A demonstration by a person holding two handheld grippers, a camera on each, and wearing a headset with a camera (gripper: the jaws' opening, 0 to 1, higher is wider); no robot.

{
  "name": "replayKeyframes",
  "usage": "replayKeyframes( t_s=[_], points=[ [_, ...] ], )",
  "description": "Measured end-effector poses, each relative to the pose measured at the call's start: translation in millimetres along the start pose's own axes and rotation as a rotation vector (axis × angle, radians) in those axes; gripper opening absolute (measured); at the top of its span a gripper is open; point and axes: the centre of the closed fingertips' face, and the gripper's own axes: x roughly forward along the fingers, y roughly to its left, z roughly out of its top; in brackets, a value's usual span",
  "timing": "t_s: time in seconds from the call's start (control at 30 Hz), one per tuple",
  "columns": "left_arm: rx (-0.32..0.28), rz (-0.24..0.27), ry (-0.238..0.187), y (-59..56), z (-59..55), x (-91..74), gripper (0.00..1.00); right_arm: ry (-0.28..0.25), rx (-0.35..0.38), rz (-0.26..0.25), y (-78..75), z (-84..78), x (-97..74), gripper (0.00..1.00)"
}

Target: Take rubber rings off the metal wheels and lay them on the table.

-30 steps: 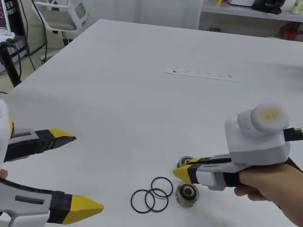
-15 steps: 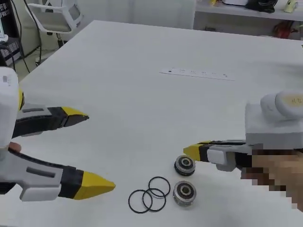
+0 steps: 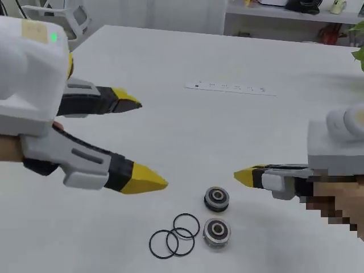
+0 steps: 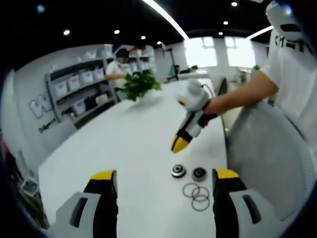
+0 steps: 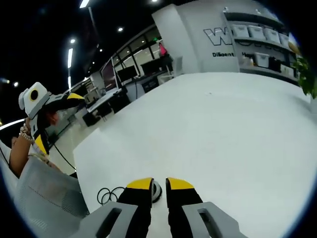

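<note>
Two metal wheels lie on the white table, one just behind the other. Three black rubber rings lie overlapping to their left. My left gripper hovers open above the table, left of the wheels, with nothing between its jaws. My right gripper is shut and empty, its yellow tip just right of the far wheel. The left gripper view has its own jaws spread wide, the wheels, the rings and the right gripper. In the right gripper view a wheel sits beyond the closed tips, rings to the left.
A thin white strip with small dark marks lies further back on the table. A chair stands past the far left corner and shelves run behind. A green plant stands on the table's far end.
My left gripper has risen and swung in to the right, toward the wheels. My right gripper has drawn back to the right, off the far wheel. Wheels and rings lie as before.
</note>
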Motion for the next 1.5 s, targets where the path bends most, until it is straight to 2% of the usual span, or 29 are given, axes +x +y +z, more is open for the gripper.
replayKeyframes(
  t_s=[0.07,0.13,0.33,0.47,0.53,0.67,0.7,0.8,0.9,0.93,0.97,1.0,1.03,1.17,1.33,1.5],
  points=[
    [0.028,-0.025,0.016,-0.5,2.6,7.2,0.76,0.0,0.01,-0.007,-3.0,-0.7,-0.6,0.08],
    [0.044,-0.036,0.012,0.0,7.2,13.8,0.74,-0.001,0.014,-0.009,-4.0,-0.7,-0.6,0.08],
    [0.063,-0.074,-0.052,4.0,23.3,42.8,0.68,0.045,-0.017,-0.008,-5.5,-12.9,3.2,0.07],
    [0.046,-0.099,-0.111,2.3,32.1,68.8,0.64,0.084,-0.069,-0.001,-4.1,-22.2,6.7,0.08],
    [0.024,-0.105,-0.121,4.3,31.5,80.5,0.63,0.102,-0.077,0.0,-5.2,-27.0,8.4,0.08],
    [0.038,-0.101,-0.101,5.1,21.8,98.8,0.59,0.13,-0.094,0.003,-8.1,-33.3,10.1,0.08],
    [0.061,-0.102,-0.08,3.9,13.3,105.2,0.57,0.132,-0.096,0.002,-8.6,-33.7,10.1,0.08],
    [0.056,-0.087,-0.081,0.1,-0.2,113.9,0.51,0.13,-0.094,0.005,-8.5,-33.2,10.2,0.09],
    [-0.063,-0.098,-0.114,-8.9,-17.1,122.3,0.45,0.132,-0.096,0.008,-8.6,-34.0,11.4,0.09],
    [-0.085,-0.129,-0.099,-13.8,-23.9,123.7,0.43,0.141,-0.1,0.01,-8.1,-36.5,12.8,0.09],
    [-0.094,-0.152,-0.066,-17.0,-34.3,125.2,0.41,0.15,-0.107,0.012,-7.6,-38.7,13.5,0.09],
    [-0.092,-0.147,-0.058,-16.0,-38.3,126.5,0.39,0.164,-0.12,0.015,-6.4,-42.2,14.3,0.09],
    [-0.082,-0.139,-0.059,-14.9,-40.2,127.7,0.38,0.171,-0.129,0.017,-5.6,-44.0,14.9,0.1],
    [-0.108,-0.135,-0.04,-14.7,-49.4,132.4,0.39,0.192,-0.155,0.033,-0.7,-49.2,17.5,0.11],
    [-0.101,-0.136,-0.01,-22.0,-60.1,143.3,0.34,0.215,-0.19,0.038,1.3,-54.4,19.3,0.12],
    [-0.044,-0.142,0.061,-29.2,-75.4,151.1,0.29,0.225,-0.212,0.046,6.2,-57.9,22.7,0.13]
  ],
)
